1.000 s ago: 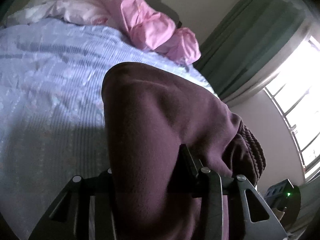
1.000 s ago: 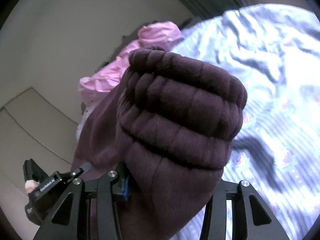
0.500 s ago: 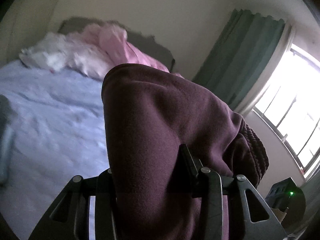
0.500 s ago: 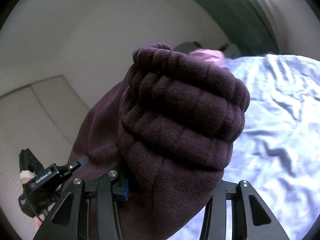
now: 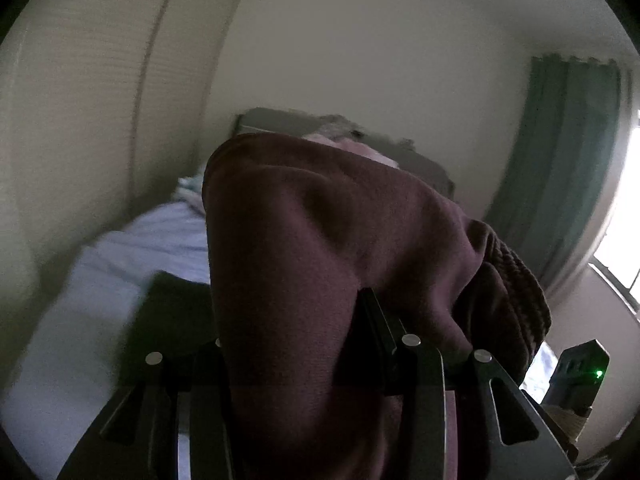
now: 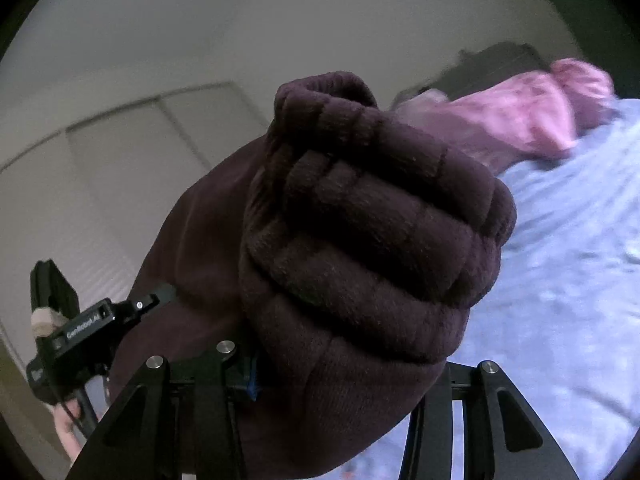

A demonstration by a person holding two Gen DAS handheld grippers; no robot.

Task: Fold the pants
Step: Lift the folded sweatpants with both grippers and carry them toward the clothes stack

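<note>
Both tongs clamp the maroon pants [image 5: 320,248], left gripper [image 5: 304,360] and right gripper [image 6: 320,360] hoisting them above the bed [image 6: 560,280], apparently mid-lift, next laying them flat toward twelve o'clock.

The room is dim. Bright light comes in from the window [image 5: 624,216] and glares white – the rest looks gray. The bed [image 6: 568,264] and wall look blurry, and round black edges bend everything.

Maroon pants [image 6: 360,248] block ahead; open bedsheet [image 6: 560,280] right.
</note>
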